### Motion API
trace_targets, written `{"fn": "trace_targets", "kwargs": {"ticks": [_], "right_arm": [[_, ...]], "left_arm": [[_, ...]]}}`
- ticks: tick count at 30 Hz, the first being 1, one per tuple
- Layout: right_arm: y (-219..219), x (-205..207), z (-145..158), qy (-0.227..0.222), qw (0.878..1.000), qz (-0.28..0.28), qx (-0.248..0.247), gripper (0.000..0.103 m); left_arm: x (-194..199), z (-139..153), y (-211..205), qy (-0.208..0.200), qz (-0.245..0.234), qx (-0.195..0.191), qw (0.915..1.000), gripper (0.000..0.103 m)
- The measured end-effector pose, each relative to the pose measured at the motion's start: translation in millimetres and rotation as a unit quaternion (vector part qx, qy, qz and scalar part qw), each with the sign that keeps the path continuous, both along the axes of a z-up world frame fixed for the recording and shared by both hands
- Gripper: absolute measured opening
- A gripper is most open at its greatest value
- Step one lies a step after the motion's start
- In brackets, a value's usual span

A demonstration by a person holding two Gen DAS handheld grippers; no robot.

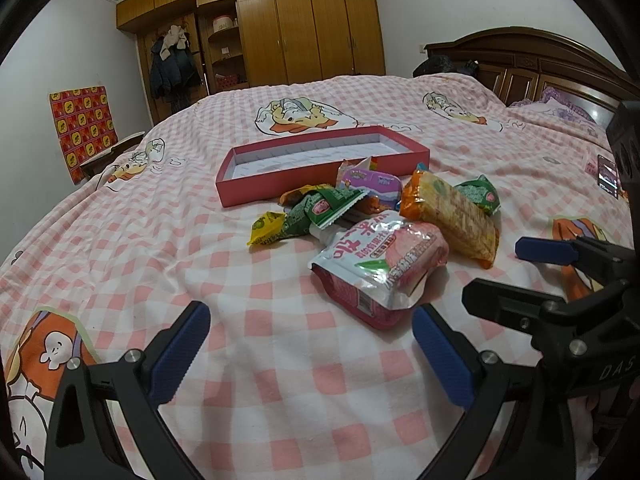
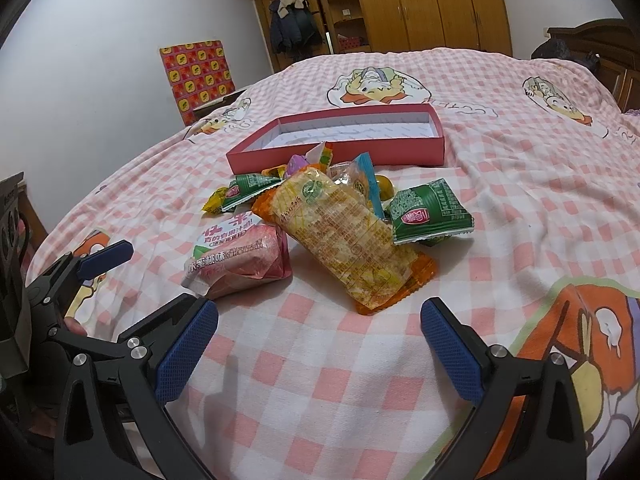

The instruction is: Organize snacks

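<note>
Hovering wide open and empty, the left gripper (image 1: pixel 310 354) and right gripper (image 2: pixel 320 344) sit just short of the snack pile (image 1: pixel 372 216), which lies on the checked bedspread (image 1: pixel 280 400) in front of the empty red box (image 1: pixel 320 160). Slippery wrappers stacked loosely could slide or drag neighbours if pinched at an edge, I judge. The pink pouch (image 2: pixel 240 258) carries Chinese print, seemingly peach flavour; the green packets (image 2: pixel 430 212) bear a red logo too small to read
</note>
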State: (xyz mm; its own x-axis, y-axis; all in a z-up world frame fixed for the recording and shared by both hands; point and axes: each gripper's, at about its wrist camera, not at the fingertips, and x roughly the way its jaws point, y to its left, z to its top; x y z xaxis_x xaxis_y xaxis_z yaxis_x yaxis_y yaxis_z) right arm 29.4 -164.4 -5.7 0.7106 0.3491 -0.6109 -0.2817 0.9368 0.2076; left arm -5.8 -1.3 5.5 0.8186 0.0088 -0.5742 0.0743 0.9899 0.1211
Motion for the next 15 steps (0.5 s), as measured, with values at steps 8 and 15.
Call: {"fn": "trace_targets", "kwargs": {"ticks": [8,15], "right_arm": [[-0.5,1.2,-0.9,0.003,1.000,0.000,0.001,0.103],[-0.6,0.6,-2.2,0.006,1.000,-0.001,0.002,0.103]], "left_arm": [[0.7,-0.3,-0.1,0.002,0.001,0.001,1.0000,0.103],[1.3,-0.7,0.2,0.002,0.001,0.001,1.0000,0.103]]}}
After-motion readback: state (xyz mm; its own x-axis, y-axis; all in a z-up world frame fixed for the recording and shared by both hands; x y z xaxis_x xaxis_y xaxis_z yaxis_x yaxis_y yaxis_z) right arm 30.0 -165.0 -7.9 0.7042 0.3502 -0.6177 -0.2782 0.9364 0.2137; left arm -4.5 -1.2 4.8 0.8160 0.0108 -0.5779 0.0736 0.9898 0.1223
